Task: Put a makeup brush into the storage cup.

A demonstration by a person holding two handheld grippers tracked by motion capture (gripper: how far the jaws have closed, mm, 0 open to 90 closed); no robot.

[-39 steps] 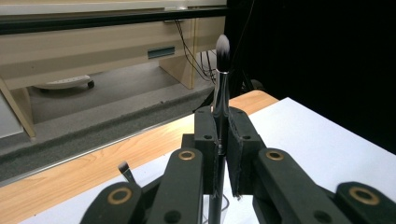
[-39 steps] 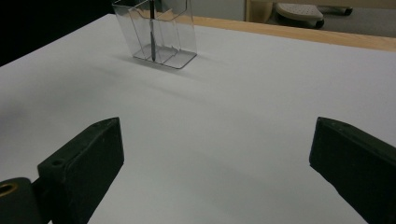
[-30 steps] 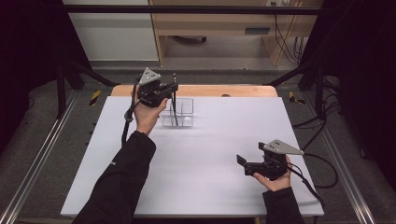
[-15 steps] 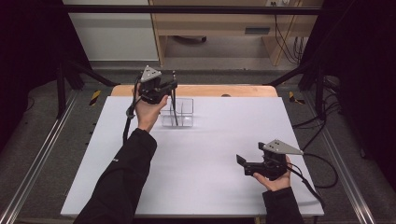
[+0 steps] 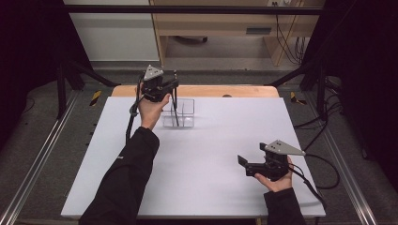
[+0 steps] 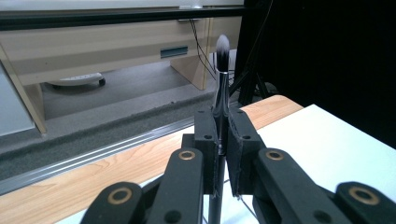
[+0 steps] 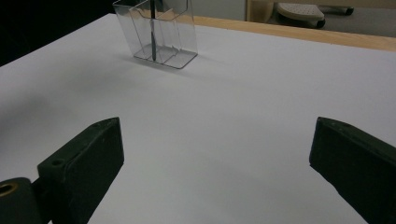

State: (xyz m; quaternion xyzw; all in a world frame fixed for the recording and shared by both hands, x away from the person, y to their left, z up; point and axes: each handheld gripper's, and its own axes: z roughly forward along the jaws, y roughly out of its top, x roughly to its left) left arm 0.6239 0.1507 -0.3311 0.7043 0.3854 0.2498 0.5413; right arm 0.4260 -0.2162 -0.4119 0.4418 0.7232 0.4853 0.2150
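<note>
My left gripper [image 5: 173,85] is shut on a thin black makeup brush [image 5: 176,105] and holds it upright over the far side of the table. In the left gripper view the pads [image 6: 205,135] pinch the brush [image 6: 221,70] at its handle, with the soft dark tip pointing up. The handle's lower end reaches down into a clear plastic organizer [image 5: 187,121], in its left part. The right gripper view shows that organizer [image 7: 173,32] with the handle [image 7: 152,32] inside. My right gripper [image 5: 245,166] rests low at the near right, open, with nothing between its fingers.
The white tabletop [image 5: 211,150] spreads between the two hands. A wooden strip [image 5: 244,91] runs along its far edge. Beyond that are a grey floor, metal rails and a wooden desk [image 5: 225,23]. Cables trail from both grippers.
The left gripper has shifted slightly with the brush, a little lower toward the organizer. The right gripper has kept still.
</note>
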